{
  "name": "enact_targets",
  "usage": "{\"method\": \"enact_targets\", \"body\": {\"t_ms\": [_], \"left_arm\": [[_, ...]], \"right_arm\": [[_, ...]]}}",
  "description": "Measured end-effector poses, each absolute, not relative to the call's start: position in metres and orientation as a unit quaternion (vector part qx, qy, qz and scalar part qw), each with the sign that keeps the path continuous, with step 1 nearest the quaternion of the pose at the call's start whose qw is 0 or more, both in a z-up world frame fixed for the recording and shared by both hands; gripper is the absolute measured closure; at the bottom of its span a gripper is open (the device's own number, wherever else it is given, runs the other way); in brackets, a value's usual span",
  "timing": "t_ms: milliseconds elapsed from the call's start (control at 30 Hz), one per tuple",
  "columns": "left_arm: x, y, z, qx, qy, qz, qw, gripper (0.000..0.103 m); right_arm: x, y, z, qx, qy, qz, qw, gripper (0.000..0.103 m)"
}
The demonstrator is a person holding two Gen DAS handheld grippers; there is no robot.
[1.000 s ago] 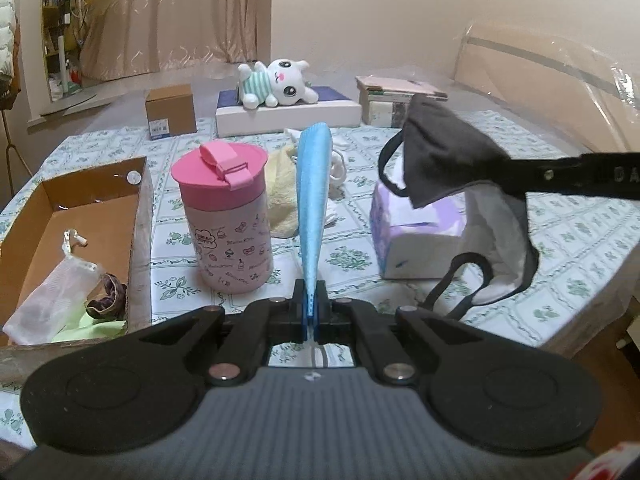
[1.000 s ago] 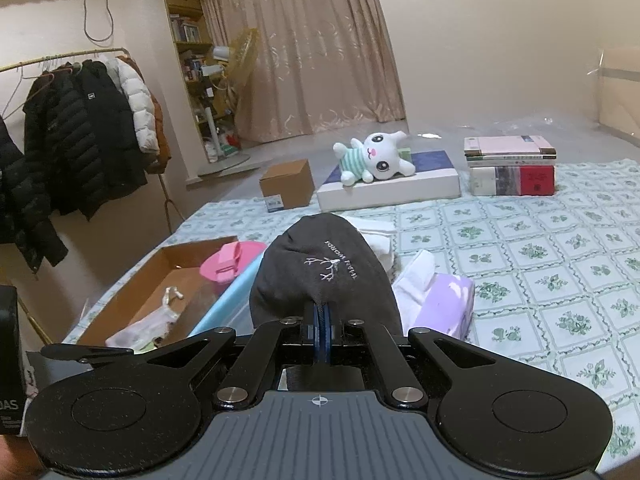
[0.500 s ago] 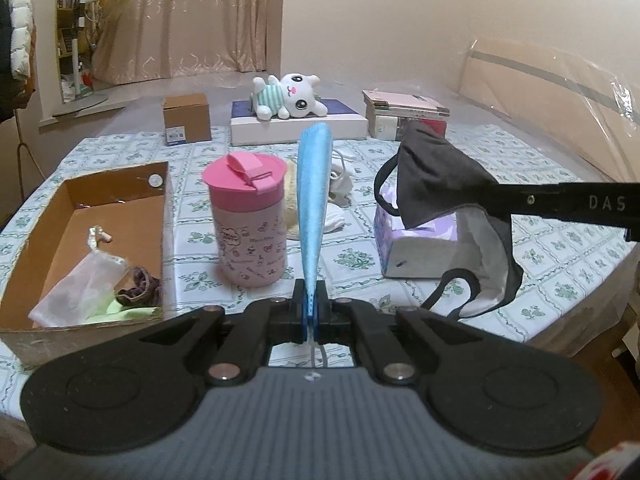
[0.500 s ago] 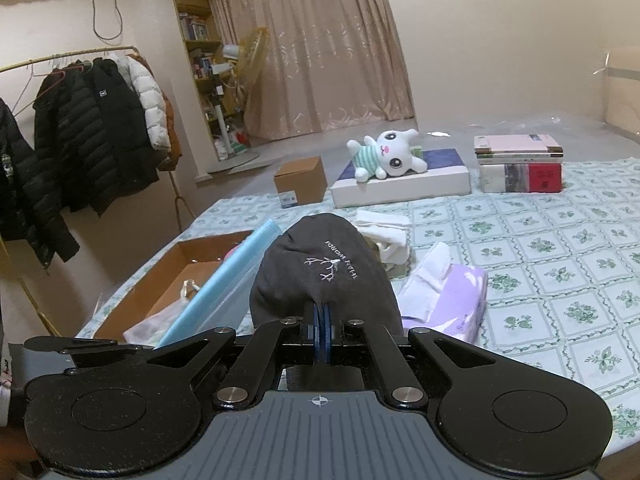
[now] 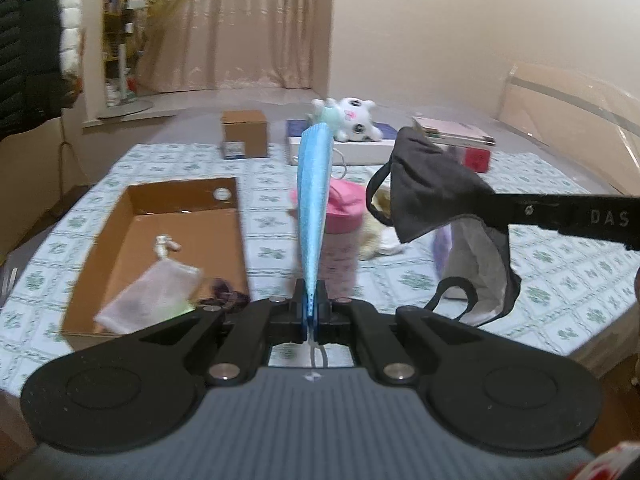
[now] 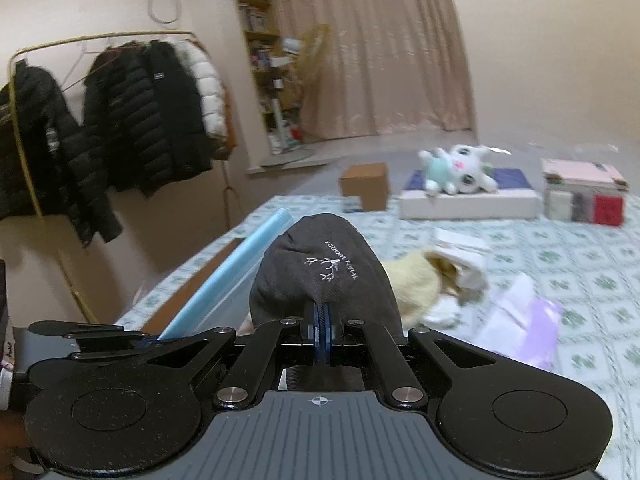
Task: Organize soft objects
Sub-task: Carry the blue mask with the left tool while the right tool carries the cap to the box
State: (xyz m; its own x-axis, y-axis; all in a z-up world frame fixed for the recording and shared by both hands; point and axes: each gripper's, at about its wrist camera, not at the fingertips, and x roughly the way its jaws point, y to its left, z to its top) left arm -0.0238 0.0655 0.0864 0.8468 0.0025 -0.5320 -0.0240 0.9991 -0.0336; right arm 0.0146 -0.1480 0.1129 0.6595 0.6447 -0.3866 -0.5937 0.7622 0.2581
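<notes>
My left gripper [image 5: 312,308] is shut on a light blue face mask [image 5: 314,208] that stands up edge-on from its jaws. My right gripper [image 6: 325,332] is shut on a dark grey cloth face mask [image 6: 324,276] with white print. In the left wrist view that grey mask [image 5: 432,188] hangs from the right gripper's arm [image 5: 560,216], its ear loops dangling. An open cardboard box [image 5: 132,248] lies on the table at the left, holding a clear pouch [image 5: 148,296] and a dark hair tie [image 5: 224,298]. The blue mask [image 6: 224,276] also shows left of the grey one.
A pink-lidded cup [image 5: 340,236], yellow and white cloths [image 6: 424,280] and a purple tissue pack [image 6: 528,320] sit mid-table. Farther back are a small brown box [image 5: 244,134], a plush toy [image 5: 352,118] on a flat white box, and stacked books [image 5: 456,140]. Coats [image 6: 132,120] hang at left.
Both grippers have shifted left and slightly up with their masks, so the cardboard box now sits nearer the centre of the left wrist view and the cup lies behind the blue mask.
</notes>
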Motion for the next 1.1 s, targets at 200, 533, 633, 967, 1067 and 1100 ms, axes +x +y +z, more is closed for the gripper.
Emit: {"method": "enact_targets", "body": {"t_ms": [200,533,633,967,1067,1100], "left_arm": [[-0.024,0.103,0.090,-0.024,0.272,0.043,0.961,0.101],[-0.017,0.158,0.086,-0.028,0.271,0.080,0.959,0.101],[-0.012,0.175,0.083,-0.030,0.272,0.091,0.957,0.101],[0.025,0.215,0.059,-0.036,0.292,0.105,0.950,0.101],[0.039,0.221,0.049,-0.036,0.303,0.104,0.947,0.101],[0.043,0.223,0.046,-0.036,0.306,0.103,0.946,0.101]], "right_arm": [[0.021,-0.107,0.123,0.036,0.218,0.380,0.898,0.101],[0.046,-0.024,0.116,0.016,0.221,0.441,0.870,0.101],[0.058,-0.003,0.116,0.016,0.223,0.451,0.864,0.101],[0.104,0.040,0.106,0.042,0.233,0.454,0.859,0.101],[0.119,0.051,0.090,0.050,0.259,0.448,0.854,0.101],[0.123,0.054,0.085,0.049,0.267,0.445,0.853,0.101]]}}
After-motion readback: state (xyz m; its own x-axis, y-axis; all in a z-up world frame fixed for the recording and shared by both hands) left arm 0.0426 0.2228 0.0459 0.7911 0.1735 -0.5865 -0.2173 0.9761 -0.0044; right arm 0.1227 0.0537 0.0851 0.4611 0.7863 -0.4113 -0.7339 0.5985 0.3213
